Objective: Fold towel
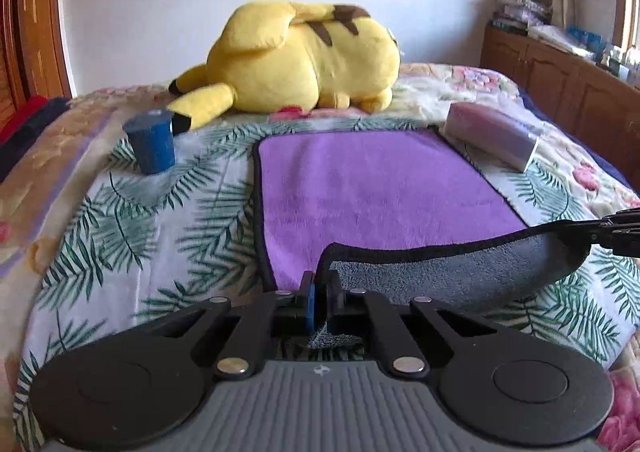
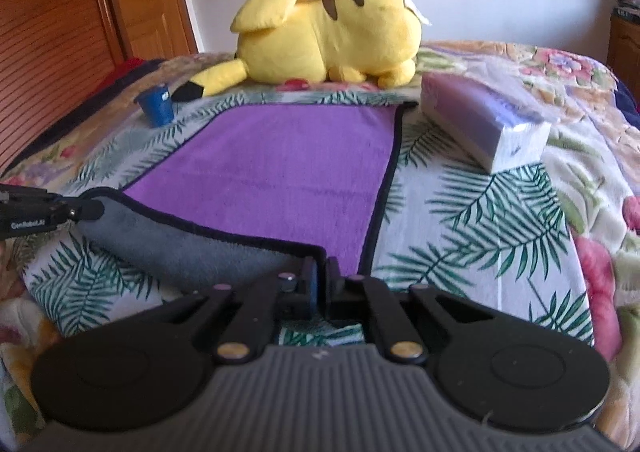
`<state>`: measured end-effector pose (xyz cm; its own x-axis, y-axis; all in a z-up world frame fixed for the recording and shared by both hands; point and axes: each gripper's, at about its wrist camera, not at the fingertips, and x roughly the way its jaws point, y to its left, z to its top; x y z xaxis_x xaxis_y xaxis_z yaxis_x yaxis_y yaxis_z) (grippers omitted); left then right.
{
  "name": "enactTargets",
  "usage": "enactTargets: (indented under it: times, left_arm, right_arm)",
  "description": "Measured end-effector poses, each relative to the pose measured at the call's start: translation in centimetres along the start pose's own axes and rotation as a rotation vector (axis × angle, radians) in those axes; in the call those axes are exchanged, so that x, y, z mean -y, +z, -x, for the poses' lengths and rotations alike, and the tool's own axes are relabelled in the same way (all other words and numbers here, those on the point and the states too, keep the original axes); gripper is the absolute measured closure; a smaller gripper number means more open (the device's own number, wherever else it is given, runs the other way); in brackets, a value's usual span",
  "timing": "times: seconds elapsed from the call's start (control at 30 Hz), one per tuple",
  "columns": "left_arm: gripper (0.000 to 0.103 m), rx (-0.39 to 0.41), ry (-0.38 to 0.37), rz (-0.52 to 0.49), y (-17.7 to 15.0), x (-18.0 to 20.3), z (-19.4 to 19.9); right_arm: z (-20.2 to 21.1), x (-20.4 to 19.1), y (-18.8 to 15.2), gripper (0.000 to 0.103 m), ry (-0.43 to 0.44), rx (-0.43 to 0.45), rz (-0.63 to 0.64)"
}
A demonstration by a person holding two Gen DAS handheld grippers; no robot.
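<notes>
- The left gripper (image 1: 320,282) is pinching the near left corner of the purple towel (image 1: 380,187), jaws closed tight on the black-trimmed hem.
- The right gripper (image 2: 322,270) is clamping the near right corner the same way, jaws closed on the fabric.
- Between the two corners the near hem is lifting and curling over, showing the grey underside (image 2: 180,248); the rest of the towel is lying flat on the leaf-print bedspread (image 1: 132,236).
- Risk: a thin hem may be slipping from either pinch as tension is building, dropping one corner and skewing the fold.
- Risk: uneven travel could be dragging the far edge instead of folding it.
- Beyond the towel's far left corner a blue cup (image 1: 151,145) is standing, and a wrapped tissue pack (image 2: 486,123) is touching the far right corner; a wide sweep could be knocking either.
- Behind the towel a yellow plush (image 1: 296,59) is lying, probably clear.
</notes>
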<state>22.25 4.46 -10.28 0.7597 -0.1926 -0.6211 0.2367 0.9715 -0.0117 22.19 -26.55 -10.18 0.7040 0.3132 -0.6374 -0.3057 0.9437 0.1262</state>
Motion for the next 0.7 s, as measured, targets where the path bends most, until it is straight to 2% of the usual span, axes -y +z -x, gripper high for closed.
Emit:
enactTargets:
  times: [0.17, 0.33, 0.7]
  left_arm:
    - [0.098, 0.025, -0.002, -0.009, 0.7, 0.0, 0.3]
    - [0.098, 0.049, -0.008, -0.021, 1.4, 0.3, 0.5]
    - [0.098, 0.073, 0.002, -0.034, 3.0, -0.4, -0.8]
  right_arm:
    - [0.1, 0.2, 0.8, 0.099, 0.007, 0.053, 0.005]
    - [0.1, -0.2, 1.4, 0.099, 0.008, 0.051, 0.029]
    - [-0.6, -0.2, 2.9, 0.099, -0.005, 0.102, 0.091]
